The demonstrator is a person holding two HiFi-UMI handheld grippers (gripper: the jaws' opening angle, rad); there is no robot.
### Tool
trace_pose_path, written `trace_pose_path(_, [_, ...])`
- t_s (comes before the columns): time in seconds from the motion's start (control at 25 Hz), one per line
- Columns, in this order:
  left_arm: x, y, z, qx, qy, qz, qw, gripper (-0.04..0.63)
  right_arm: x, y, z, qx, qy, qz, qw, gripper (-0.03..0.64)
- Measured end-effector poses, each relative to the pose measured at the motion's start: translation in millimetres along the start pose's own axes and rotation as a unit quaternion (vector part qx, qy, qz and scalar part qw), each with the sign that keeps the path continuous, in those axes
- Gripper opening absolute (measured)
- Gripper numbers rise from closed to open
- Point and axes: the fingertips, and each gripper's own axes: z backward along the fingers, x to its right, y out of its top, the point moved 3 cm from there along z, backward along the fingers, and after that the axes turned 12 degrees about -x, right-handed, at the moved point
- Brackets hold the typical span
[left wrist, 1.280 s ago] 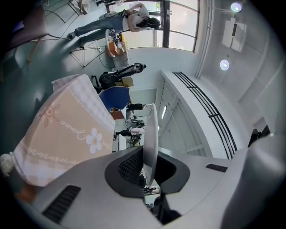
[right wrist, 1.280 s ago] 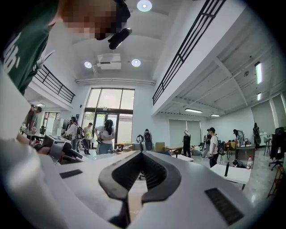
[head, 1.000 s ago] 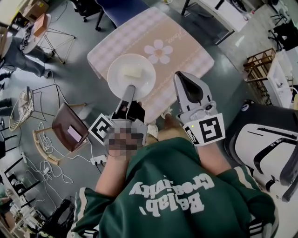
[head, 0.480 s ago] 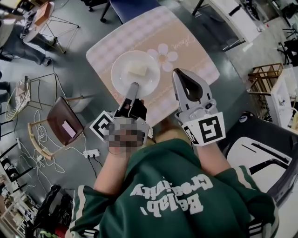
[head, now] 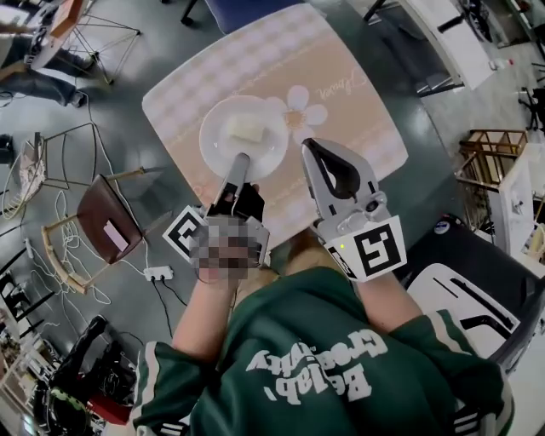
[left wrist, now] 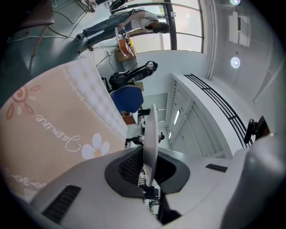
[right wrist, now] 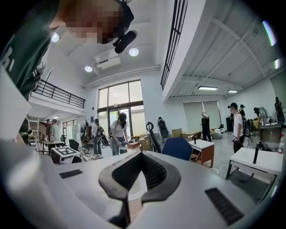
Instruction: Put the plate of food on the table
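The left gripper (head: 241, 162) is clamping the rim of the plate (head: 223, 146), food (head: 247, 130) aboard, over the middle of the table (head: 349, 94). The right gripper (head: 312, 148) is hanging clenched and empty above the table's near edge. Touchdown's unclear, and the release is not yet done.

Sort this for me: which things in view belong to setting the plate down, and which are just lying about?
Job in hand: plate, food on it, table, left gripper shut on the plate's rim.

Lying about: brown chair, power strip, blue chair. The right gripper is shut and empty.
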Motion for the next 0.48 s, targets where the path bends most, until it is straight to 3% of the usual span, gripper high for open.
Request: trace_pose_path(0.48, [-67, 22, -50, 0.013, 0.024, 0.039, 0.9989, 0.031, 42, -44, -71, -0.041, 0.036, -0.018, 0.998, 0.015])
